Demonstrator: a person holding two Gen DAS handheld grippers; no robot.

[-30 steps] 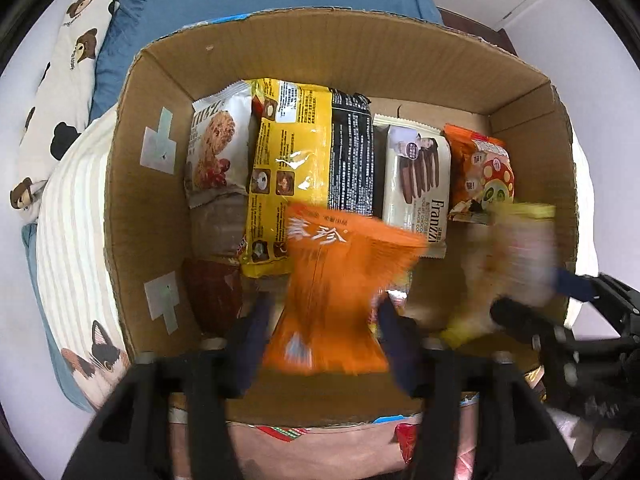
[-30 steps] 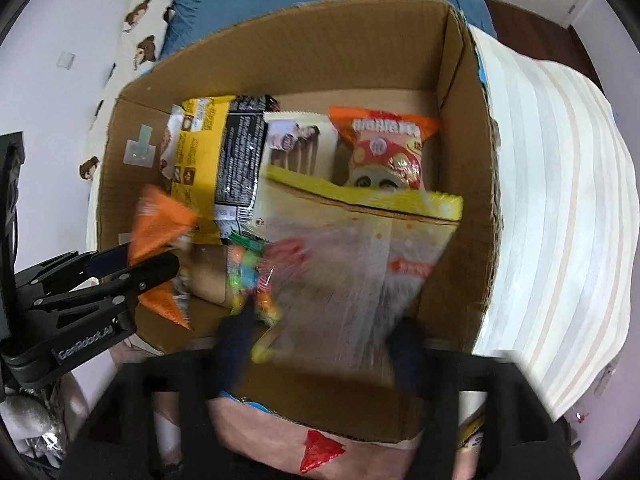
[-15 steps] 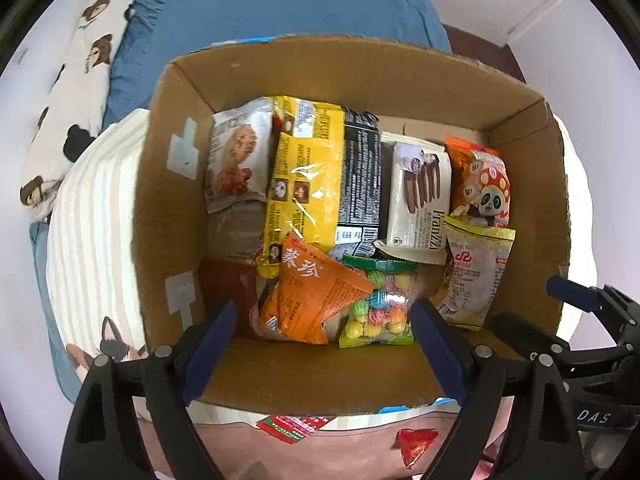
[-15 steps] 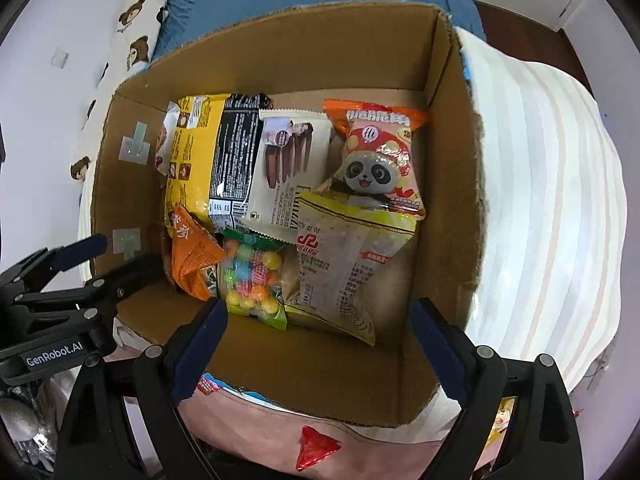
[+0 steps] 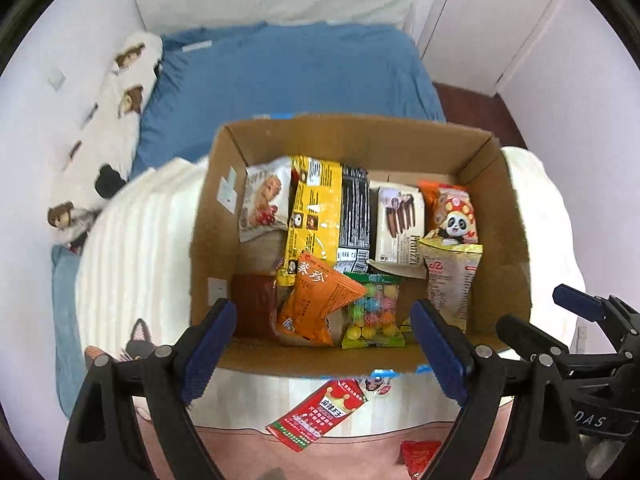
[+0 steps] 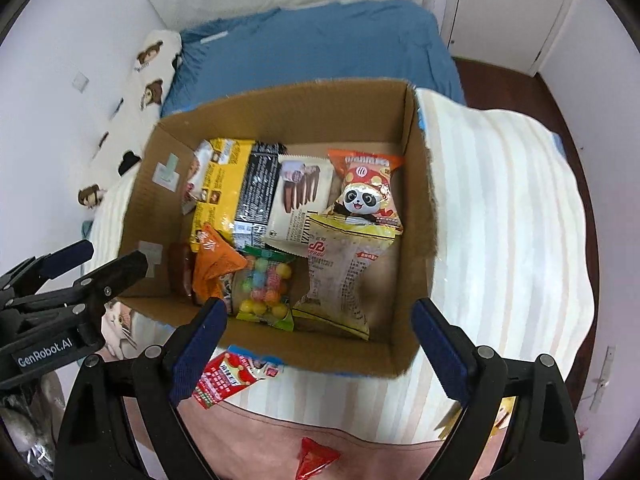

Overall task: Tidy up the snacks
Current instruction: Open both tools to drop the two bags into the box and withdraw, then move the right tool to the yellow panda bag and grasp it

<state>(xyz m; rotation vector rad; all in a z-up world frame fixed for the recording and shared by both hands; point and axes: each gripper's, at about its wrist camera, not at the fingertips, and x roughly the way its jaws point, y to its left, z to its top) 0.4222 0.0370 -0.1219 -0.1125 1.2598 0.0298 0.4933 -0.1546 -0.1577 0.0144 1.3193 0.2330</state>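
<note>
On the far left, the left gripper [image 5: 322, 334] hangs above the near edge of the cardboard box [image 5: 360, 130]. Its two blue tips are wide apart and hold nothing. The box sits on a striped blanket [image 5: 132, 248] on a bed.

Inside the box, going from left to right, there is a cookie bag [image 5: 265, 202], a long yellow and black pack [image 5: 326, 208], a white wafer pack [image 5: 400, 222] and a panda bag [image 5: 450, 210]. In front of them lie an orange bag [image 5: 316, 300], a green candy bag [image 5: 374, 312] and a pale bag with a yellow edge [image 5: 448, 276].

Some snacks are not in the box yet. A long red packet [image 5: 316, 414] lies on the blanket just in front of the box. It is below the left gripper and a little toward the person. Its long side runs slanted, from low left up to the right. In the right wrist view the same packet sits beside the left tip of the right gripper [image 6: 318, 346], so the left gripper looks closer to it.

A small red wrapper [image 6: 314, 460] lies lower down, closer to the right gripper. That gripper is wide open too, with nothing in it.

I think the next move is to reach down for these two snacks.
</note>
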